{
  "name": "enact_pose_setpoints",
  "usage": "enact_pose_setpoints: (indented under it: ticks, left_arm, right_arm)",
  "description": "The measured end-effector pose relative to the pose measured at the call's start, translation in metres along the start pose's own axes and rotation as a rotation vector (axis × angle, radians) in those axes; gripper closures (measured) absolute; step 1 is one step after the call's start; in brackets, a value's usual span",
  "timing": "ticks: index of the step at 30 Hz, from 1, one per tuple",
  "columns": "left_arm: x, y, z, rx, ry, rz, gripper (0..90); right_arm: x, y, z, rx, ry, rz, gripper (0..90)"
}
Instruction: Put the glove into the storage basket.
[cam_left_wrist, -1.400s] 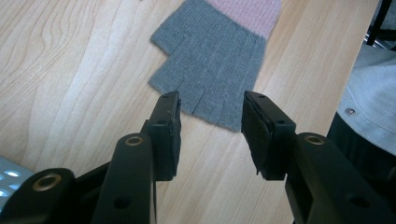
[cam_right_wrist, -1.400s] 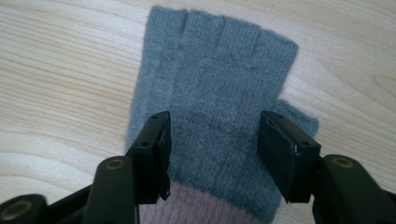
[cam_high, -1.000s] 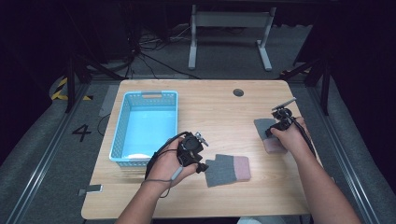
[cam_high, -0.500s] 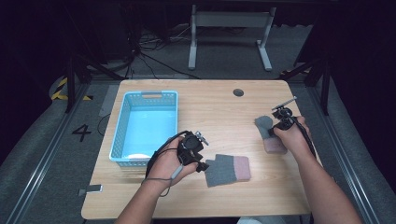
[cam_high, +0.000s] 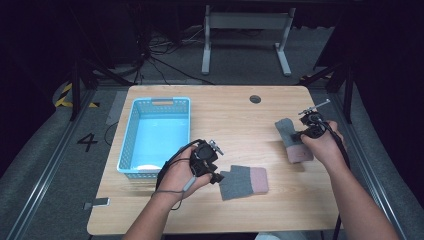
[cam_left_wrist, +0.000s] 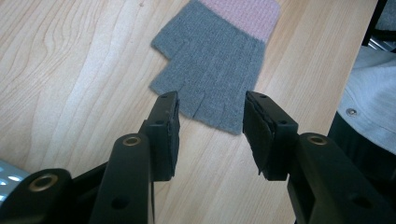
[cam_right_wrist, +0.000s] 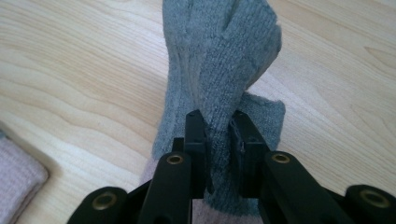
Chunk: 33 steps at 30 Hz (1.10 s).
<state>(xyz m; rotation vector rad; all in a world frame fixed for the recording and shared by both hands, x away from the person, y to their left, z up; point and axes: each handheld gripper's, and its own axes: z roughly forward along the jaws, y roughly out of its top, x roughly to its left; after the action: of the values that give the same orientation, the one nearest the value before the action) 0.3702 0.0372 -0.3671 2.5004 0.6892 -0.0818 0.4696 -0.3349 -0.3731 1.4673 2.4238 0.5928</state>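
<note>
- Two grey gloves with pink cuffs on the table (cam_high: 235, 120), one per gripper, pretty much.
- Right gripper (cam_right_wrist: 218, 128) has just been closing its jaws and now pinches a fold of the right glove (cam_right_wrist: 219, 56), bunched up off the wood (cuff end lies by the hand).
- Left gripper (cam_left_wrist: 211, 123) sits with jaws half open, nothing between the pads; the left glove (cam_left_wrist: 215, 60) lies flat just ahead of them.
- Blue basket (cam_high: 131, 140) sits on the table's left side, beside the left hand.
</note>
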Motion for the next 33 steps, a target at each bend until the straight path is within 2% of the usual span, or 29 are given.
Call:
enact_pose_setpoints:
  ticks: [7,9,10,11,16,24,30,33]
  left_arm:
    - [0.001,-0.001,-0.001,-0.003,0.002,-0.005,56.7]
    - [0.001,-0.001,-0.002,-0.009,0.003,-0.009,56.8]
    - [0.001,-0.001,-0.002,-0.009,0.003,-0.009,56.8]
    - [0.001,-0.001,-0.003,-0.005,0.006,-0.004,56.7]
    - [0.001,-0.002,-0.003,-0.009,0.01,-0.001,56.3]
    - [0.0,-0.004,-0.008,-0.02,0.018,-0.008,56.4]
    - [-0.001,-0.009,-0.01,-0.02,0.023,-0.018,56.4]
    - [-0.001,-0.012,-0.011,-0.026,0.029,-0.03,56.4]
  right_arm:
    - [0.013,-0.002,-0.015,-0.017,0.041,-0.072,79.0]
    - [0.022,-0.001,-0.023,-0.033,0.071,-0.124,79.0]
    - [0.022,-0.001,-0.023,-0.033,0.071,-0.124,79.0]
    - [0.03,-0.001,-0.029,-0.036,0.092,-0.162,78.9]
    - [0.049,0.0,-0.042,-0.051,0.119,-0.259,78.7]
    - [0.081,0.003,-0.051,-0.057,0.195,-0.39,78.6]
    - [0.098,0.006,-0.055,-0.068,0.23,-0.499,78.5]
    - [0.105,0.008,-0.055,-0.068,0.253,-0.52,78.4]
